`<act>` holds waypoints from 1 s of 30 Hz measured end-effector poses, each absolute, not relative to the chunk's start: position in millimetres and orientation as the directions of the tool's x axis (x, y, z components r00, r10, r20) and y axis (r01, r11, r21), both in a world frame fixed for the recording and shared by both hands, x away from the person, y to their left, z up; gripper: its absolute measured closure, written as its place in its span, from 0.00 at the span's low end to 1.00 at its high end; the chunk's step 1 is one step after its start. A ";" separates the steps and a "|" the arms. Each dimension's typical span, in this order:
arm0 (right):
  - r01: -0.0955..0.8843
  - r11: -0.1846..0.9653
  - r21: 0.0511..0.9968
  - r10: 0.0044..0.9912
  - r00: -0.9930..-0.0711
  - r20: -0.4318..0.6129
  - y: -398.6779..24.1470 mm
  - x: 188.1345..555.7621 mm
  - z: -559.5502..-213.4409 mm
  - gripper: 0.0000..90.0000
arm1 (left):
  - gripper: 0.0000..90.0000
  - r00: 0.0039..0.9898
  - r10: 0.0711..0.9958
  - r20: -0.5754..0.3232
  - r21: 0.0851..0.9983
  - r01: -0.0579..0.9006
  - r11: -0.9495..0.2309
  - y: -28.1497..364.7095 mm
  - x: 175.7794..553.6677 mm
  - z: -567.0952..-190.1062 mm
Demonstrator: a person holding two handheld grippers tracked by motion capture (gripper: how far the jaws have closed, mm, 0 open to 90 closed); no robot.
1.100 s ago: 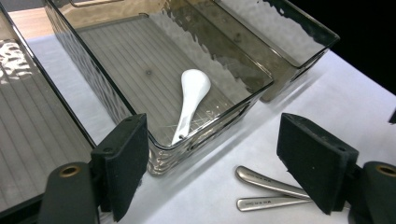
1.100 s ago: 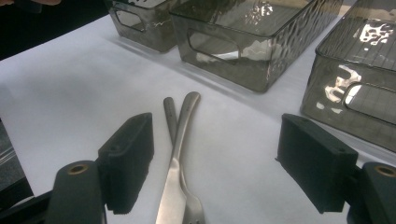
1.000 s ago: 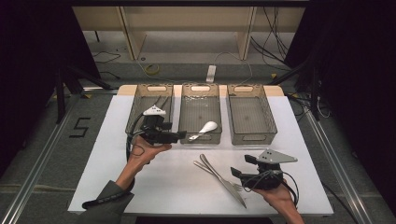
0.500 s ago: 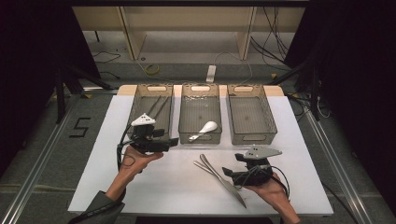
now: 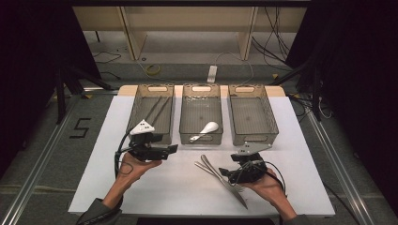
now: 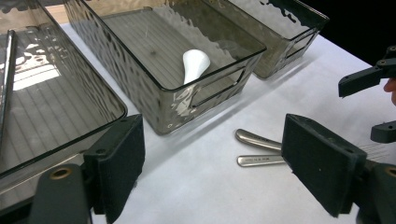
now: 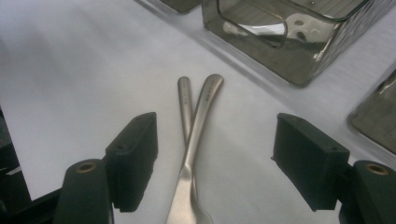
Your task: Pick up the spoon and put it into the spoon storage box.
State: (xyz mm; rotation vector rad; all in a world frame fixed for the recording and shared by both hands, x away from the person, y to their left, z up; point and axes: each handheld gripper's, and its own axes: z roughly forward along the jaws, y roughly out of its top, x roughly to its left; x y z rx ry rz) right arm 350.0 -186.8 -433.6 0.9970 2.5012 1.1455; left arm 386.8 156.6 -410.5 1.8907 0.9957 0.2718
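The right tongs [image 7: 215, 163] stand wide and have just been closing a little, with two crossed pieces of metal cutlery [image 7: 194, 140] lying flat on the white counter [image 5: 155, 187] between the jaws but not yet pinched. One piece ends in fork tines near the camera; the other's head is hidden. The left tongs [image 6: 212, 168] are wide too, holding nothing, near the front wall of the middle bin [image 5: 201, 137].

The main risk, as I judge it, is the crossing — a close here could catch both handles at once, or clip the upper one and skid the lower one sideways. Thin, flat metal on a smooth sheet also gives the pads little to bite on, so the jaws may slide over it unless they come down low.

Room is generous on the counter in front of the three bins, and the cutlery lies well away from the near edge. The tight spot is behind: the right bin [image 5: 248, 117] stands just beyond the handles. The middle bin holds a white spoon [image 5: 205, 130] — the left bin [image 5: 151, 115] holds dark chopsticks [image 5: 159, 108].
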 end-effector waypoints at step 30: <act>0.564 0.579 0.589 0.645 -0.759 0.093 -156.7 369.1 -453.0 0.40 | 0.18 0.662 0.723 -0.200 0.858 0.474 -0.197 167.0 367.7 -412.4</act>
